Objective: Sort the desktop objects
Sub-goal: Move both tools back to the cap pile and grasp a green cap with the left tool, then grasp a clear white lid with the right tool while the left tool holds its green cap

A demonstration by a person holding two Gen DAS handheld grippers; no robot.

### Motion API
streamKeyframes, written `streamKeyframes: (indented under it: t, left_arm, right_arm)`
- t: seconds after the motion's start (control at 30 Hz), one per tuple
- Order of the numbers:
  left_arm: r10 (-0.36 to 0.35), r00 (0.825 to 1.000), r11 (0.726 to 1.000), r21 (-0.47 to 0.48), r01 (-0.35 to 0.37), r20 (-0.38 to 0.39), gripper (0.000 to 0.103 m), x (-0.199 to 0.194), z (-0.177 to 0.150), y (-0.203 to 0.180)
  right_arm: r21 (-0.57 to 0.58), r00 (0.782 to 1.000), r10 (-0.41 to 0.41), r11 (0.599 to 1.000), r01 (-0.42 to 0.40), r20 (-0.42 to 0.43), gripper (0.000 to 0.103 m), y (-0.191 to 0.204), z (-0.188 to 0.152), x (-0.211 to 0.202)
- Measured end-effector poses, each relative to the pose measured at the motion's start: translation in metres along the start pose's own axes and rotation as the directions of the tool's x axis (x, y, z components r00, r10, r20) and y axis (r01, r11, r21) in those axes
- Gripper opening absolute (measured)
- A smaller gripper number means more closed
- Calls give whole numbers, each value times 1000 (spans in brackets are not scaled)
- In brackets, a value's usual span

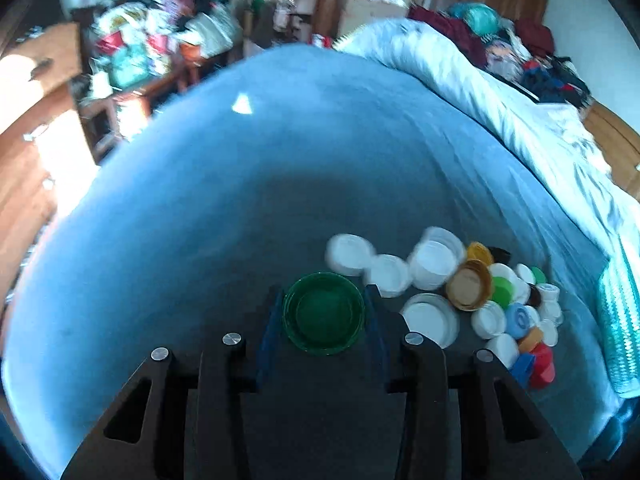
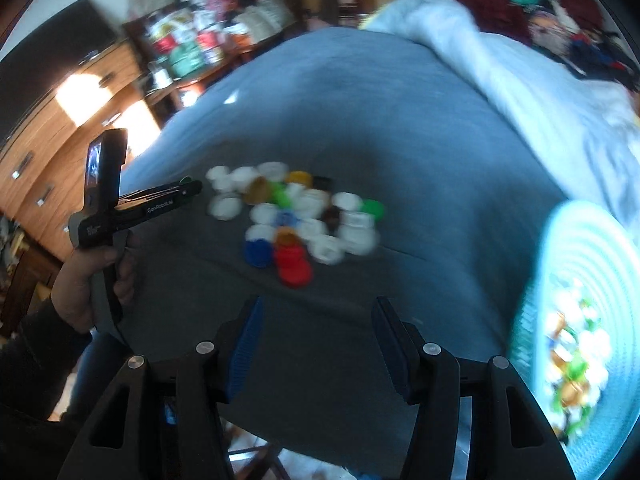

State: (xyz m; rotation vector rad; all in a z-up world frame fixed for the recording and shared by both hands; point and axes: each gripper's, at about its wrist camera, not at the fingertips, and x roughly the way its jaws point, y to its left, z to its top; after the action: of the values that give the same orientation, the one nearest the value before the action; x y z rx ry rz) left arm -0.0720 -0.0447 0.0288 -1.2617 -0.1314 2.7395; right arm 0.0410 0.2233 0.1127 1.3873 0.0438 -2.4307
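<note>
Bottle caps (image 2: pixel 296 216), many still loose, lie piled on the blue bedcover (image 2: pixel 400 120), while others already fill the teal woven basket (image 2: pixel 592 248) at three o'clock. Left gripper (image 1: pixel 324 312) pinches a green lid (image 1: pixel 324 314) at the pile's nine o'clock edge; right gripper (image 2: pixel 316 344) hangs spread and empty.

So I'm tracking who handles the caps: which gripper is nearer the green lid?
Left. The left gripper has the green lid between its fingers. The right gripper is open and empty, short of the cap pile.

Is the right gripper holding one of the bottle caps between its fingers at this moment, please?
No, the right gripper stands open with only grey bedcover between its fingers, and the pile of caps lies well beyond them.
</note>
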Motion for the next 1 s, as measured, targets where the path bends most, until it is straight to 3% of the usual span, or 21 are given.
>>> streamKeyframes:
  t: [0.17, 0.3, 0.63, 0.87, 0.93, 1.0]
  left_arm:
    - [63, 998, 997, -54, -62, 15, 34, -12, -5, 30]
    - [74, 997, 993, -88, -74, -4, 34, -6, -9, 44]
    - [44, 998, 993, -104, -47, -33, 34, 4, -15, 47]
    - [44, 998, 993, -109, -48, -39, 34, 6, -18, 45]
    - [44, 998, 993, -107, -48, -39, 34, 6, -18, 44]
    - [44, 998, 993, -106, -48, -41, 34, 6, -18, 44]
  right_arm:
    - [-38, 989, 144, 989, -145, -37, 58, 31, 30, 59]
    - [-30, 976, 200, 979, -203, -87, 54, 49, 49, 106]
    - [-70, 985, 103, 991, -114, -137, 54, 67, 76, 179]
    - [-138, 990, 57, 988, -74, -125, 54, 80, 86, 190]
    - [-179, 993, 17, 983, -38, -116, 44, 84, 80, 188]
    - [-192, 994, 10, 981, -30, -106, 44, 87, 77, 185]
